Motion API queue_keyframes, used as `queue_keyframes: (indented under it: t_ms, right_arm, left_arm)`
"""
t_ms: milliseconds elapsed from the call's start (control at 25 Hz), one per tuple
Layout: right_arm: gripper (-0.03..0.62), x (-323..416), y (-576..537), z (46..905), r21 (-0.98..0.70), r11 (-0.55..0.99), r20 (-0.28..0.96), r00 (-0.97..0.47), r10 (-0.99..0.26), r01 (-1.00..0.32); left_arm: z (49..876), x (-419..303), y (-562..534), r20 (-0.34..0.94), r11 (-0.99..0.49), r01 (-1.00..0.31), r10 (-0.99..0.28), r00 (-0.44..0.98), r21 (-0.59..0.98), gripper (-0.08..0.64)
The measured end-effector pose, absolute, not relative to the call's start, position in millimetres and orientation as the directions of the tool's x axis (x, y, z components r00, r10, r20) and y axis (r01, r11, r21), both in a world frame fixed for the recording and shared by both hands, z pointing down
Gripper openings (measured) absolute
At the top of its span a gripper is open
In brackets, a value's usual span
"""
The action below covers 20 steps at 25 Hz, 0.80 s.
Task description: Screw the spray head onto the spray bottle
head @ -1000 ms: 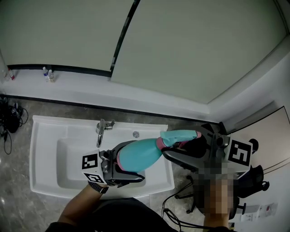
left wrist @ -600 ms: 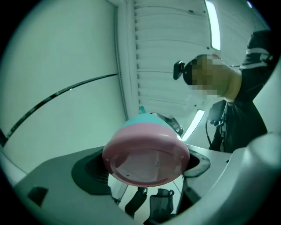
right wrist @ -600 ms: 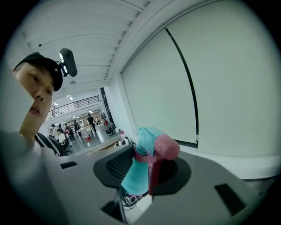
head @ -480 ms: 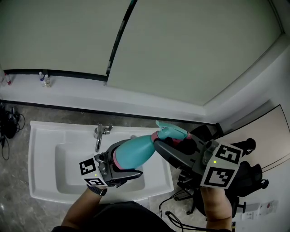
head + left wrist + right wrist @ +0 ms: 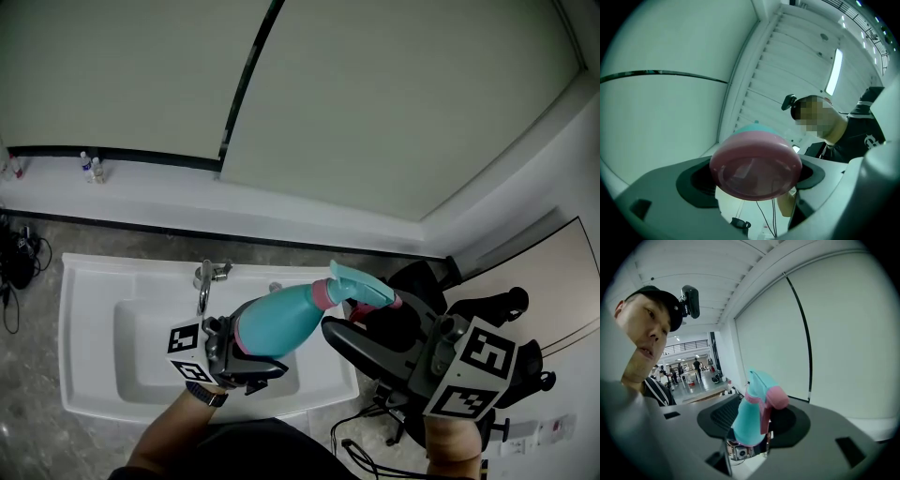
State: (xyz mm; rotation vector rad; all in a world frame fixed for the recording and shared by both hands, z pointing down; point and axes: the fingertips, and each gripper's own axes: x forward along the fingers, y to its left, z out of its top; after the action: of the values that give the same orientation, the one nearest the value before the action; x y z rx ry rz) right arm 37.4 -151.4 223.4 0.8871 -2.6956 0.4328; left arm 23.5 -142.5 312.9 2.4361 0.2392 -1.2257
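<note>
The left gripper (image 5: 251, 354) grips the spray bottle (image 5: 281, 322); the spray head (image 5: 361, 286) is on. The right gripper (image 5: 367, 307) has just been opening round the head and looks loose, maybe to turn it tighter.

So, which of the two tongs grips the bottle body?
The left tongs, shut on the spray bottle near its base; the right tongs have just been opening, with the spray head between them.

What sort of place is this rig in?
Likely a wash corner in an office or lab: white sink with faucet, roller blinds above a window ledge, open work hall beyond.
</note>
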Motion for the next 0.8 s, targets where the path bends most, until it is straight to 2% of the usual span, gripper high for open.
queue_keyframes:
  t_ms: [240, 320, 600, 800]
  right_arm:
    - [0.17, 46.5, -147.6, 206.5, -0.177, 0.759, 0.327, -0.765, -0.555, -0.627]
    - [0.131, 48.9, -149.5, 208.1, -0.192, 0.748, 0.348, -0.756, -0.554, -0.636]
    - [0.118, 47.2, -141.6, 206.8, -0.206, 0.746, 0.353, -0.759, -0.547, -0.633]
    - [0.118, 43.3, -126.9, 194.8, -0.169, 0.778, 0.335, -0.777, -0.533, -0.606]
  left_arm:
    - [315.2, 34.3, -132.7, -0.761, -0.924, 0.294, 0.004, 0.649, 0.246, 0.457]
    - [314.0, 35.3, -133.3, -0.759, -0.927, 0.281, -0.006, 0.651, 0.248, 0.457]
    - [311.7, 24.1, -140.7, -0.835, -0.88, 0.371, -0.052, 0.548, 0.298, 0.457]
    - [306.9, 24.9, -139.8, -0.831, -0.884, 0.365, -0.048, 0.554, 0.294, 0.457]
